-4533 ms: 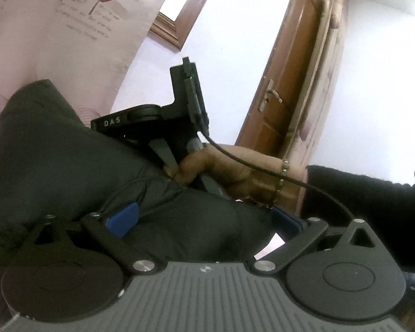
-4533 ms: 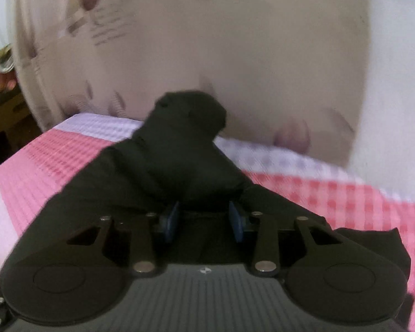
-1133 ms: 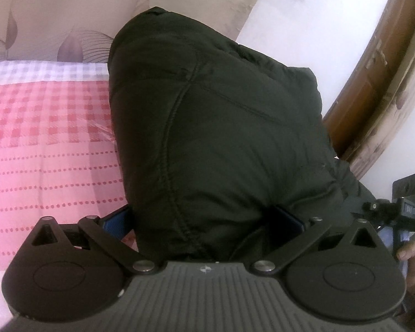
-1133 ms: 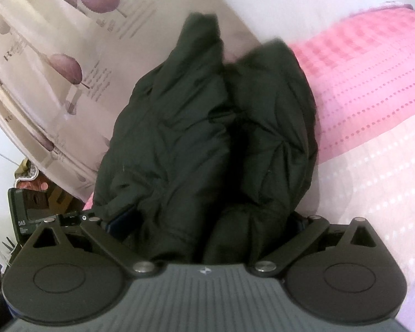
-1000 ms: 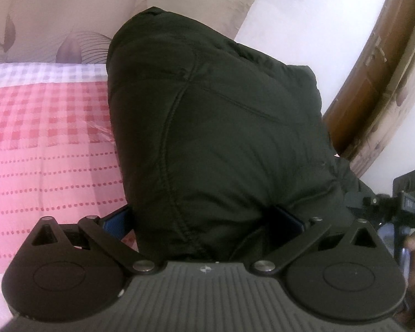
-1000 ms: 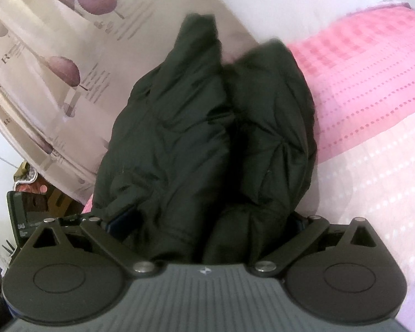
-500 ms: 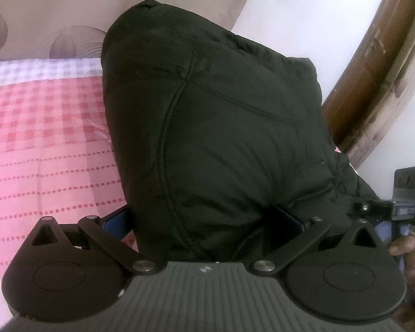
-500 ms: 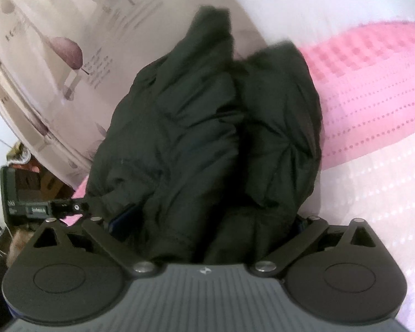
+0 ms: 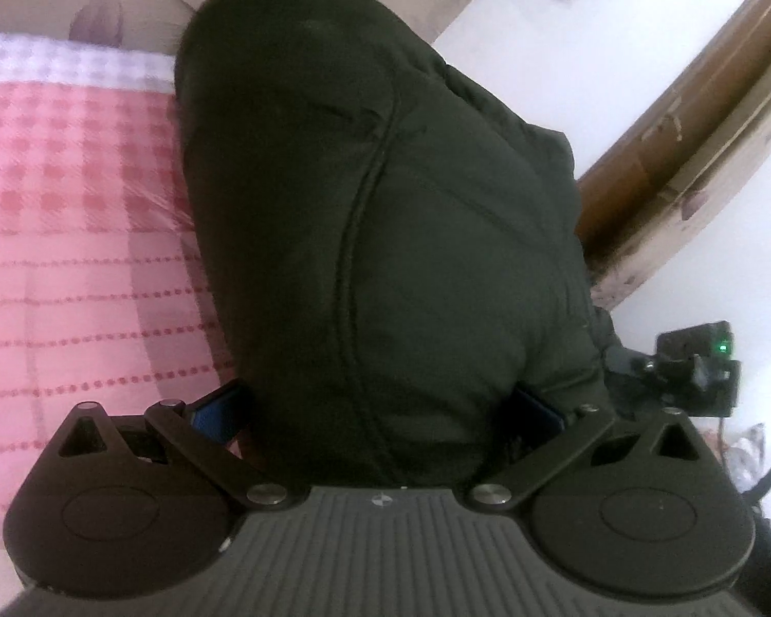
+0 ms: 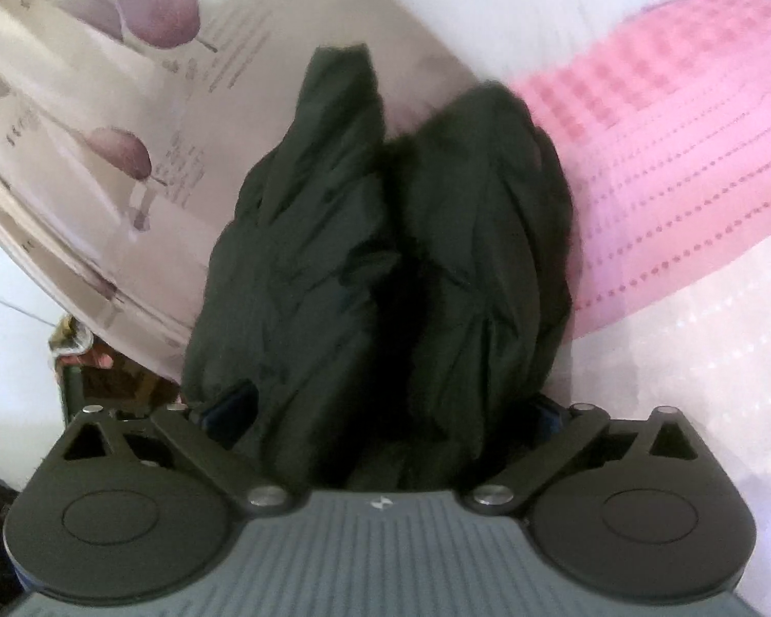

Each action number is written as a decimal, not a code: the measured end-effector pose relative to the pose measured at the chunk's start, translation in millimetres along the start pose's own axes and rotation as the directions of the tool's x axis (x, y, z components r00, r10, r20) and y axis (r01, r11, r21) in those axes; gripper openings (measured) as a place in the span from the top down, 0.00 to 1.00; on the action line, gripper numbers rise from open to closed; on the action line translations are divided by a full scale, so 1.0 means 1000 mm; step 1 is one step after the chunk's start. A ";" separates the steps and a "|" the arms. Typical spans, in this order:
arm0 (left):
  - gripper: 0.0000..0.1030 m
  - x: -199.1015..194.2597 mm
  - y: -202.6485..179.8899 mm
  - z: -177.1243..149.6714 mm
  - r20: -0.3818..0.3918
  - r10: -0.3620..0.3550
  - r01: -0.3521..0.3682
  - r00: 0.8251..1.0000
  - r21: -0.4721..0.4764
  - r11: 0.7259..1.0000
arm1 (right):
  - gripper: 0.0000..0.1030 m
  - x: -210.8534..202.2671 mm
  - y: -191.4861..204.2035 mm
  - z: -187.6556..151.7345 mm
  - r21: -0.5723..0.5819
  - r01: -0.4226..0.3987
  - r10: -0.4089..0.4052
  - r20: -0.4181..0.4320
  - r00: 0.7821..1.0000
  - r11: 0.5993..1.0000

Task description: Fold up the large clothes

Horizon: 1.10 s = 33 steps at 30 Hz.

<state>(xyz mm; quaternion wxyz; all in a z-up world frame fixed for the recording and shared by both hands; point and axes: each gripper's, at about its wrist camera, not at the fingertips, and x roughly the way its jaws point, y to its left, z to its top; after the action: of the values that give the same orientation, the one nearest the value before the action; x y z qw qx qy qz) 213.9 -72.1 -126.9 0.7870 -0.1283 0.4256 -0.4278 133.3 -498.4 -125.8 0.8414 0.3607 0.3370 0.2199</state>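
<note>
From the left, my left gripper (image 9: 375,411) has its fingers spread wide and closed around a thick bundle of the black padded jacket (image 9: 385,216), which bulges over the pink checked bed (image 9: 77,236) toward its far edge by the curtain. My right gripper (image 10: 385,411) likewise clamps a gathered double wad of that jacket with its fingers wide. I judge the fold well along: the jacket is already doubled up, and what remains is setting it down flat and letting go.

Jacket (image 9: 385,216) on bed (image 9: 77,257)
</note>
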 end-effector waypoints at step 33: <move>0.31 -0.120 -0.069 -0.054 0.365 0.293 -0.370 0.883 0.160 0.915 | 0.63 0.059 0.184 -0.067 -0.549 0.154 -0.123 0.094 0.988 0.821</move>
<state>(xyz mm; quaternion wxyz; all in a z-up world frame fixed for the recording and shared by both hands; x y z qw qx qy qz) 100.3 -11.1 -52.8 0.9187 -0.0339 0.2508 -0.3033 100.8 -312.9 -45.3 0.9323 0.0815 0.2611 0.2367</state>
